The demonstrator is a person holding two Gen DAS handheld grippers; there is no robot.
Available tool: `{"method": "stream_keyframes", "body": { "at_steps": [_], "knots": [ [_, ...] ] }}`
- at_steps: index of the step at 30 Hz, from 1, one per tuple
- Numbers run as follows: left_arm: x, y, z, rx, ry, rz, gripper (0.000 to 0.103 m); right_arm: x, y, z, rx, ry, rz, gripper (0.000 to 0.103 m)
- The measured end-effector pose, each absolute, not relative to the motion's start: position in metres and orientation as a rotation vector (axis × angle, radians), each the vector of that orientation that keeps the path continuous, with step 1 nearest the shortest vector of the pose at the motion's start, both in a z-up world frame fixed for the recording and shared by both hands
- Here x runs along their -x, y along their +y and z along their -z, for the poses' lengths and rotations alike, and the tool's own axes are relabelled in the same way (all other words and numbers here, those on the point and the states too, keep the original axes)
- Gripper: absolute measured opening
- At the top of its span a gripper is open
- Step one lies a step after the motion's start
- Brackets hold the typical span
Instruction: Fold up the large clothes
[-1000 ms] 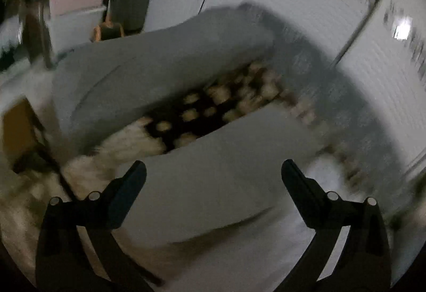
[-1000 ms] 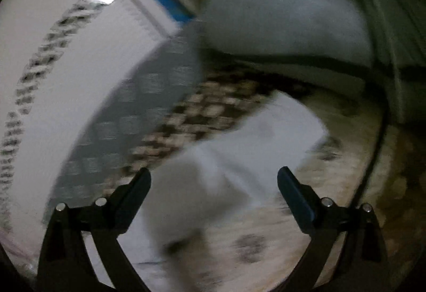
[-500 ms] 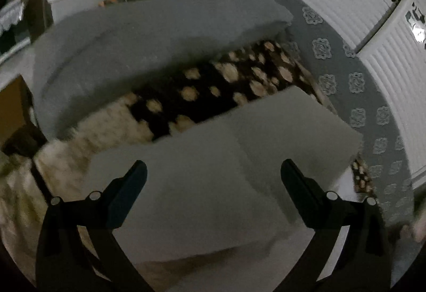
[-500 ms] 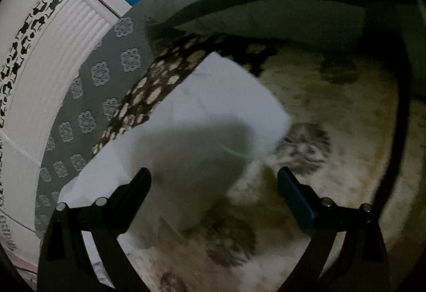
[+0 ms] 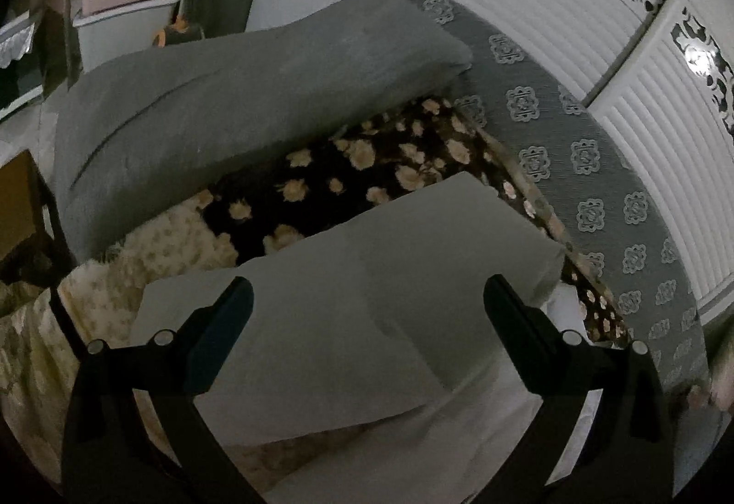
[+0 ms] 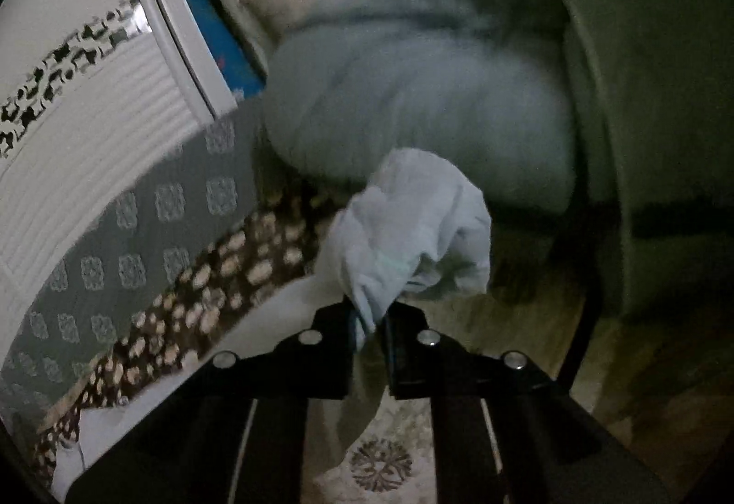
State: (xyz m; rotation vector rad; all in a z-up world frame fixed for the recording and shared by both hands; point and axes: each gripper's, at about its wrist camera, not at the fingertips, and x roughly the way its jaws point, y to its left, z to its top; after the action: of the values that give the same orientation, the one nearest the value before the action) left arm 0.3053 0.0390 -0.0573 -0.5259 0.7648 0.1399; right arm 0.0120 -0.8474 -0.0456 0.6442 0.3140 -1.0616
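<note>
The right tongs (image 6: 369, 320), wide apart over the flat white cloth (image 5: 367, 311) half a second ago, are now clamped on a bunched corner of it, which rises crumpled at the centre of the right view. The left tongs (image 5: 367, 302) stay spread apart above the cloth, touching nothing, while the rest of it lies folded across the lower middle of the left view on the spotted blanket (image 5: 367, 164). I reckon a fresh fold is starting, with the corner about to be carried over.
</note>
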Motion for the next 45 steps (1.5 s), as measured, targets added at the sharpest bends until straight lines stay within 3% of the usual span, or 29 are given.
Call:
{"method": "stream_keyframes", "body": {
  "at_steps": [4, 9, 20, 31, 45],
  "knots": [
    [-0.301, 0.039, 0.045, 0.528, 0.731, -0.127, 0.099, -0.026, -0.820, 0.002, -0.539, 0.273, 0.996, 0.009],
    [-0.301, 0.032, 0.038, 0.514, 0.725, -0.063, 0.099, -0.107, -0.737, -0.043, -0.340, 0.329, 0.748, 0.010],
    [-0.298, -0.003, 0.044, 0.436, 0.773, 0.129, 0.099, -0.236, -0.556, 0.038, -0.404, 0.617, 0.260, 0.014],
    [-0.264, -0.138, 0.078, 0.087, 0.856, 0.329, 0.099, -0.245, -0.527, 0.087, -0.327, 0.915, 0.220, 0.014],
    [-0.261, -0.153, 0.093, 0.030, 0.877, 0.328, 0.100, -0.241, -0.515, 0.071, -0.132, 0.905, 0.200, 0.019]
  ]
}}
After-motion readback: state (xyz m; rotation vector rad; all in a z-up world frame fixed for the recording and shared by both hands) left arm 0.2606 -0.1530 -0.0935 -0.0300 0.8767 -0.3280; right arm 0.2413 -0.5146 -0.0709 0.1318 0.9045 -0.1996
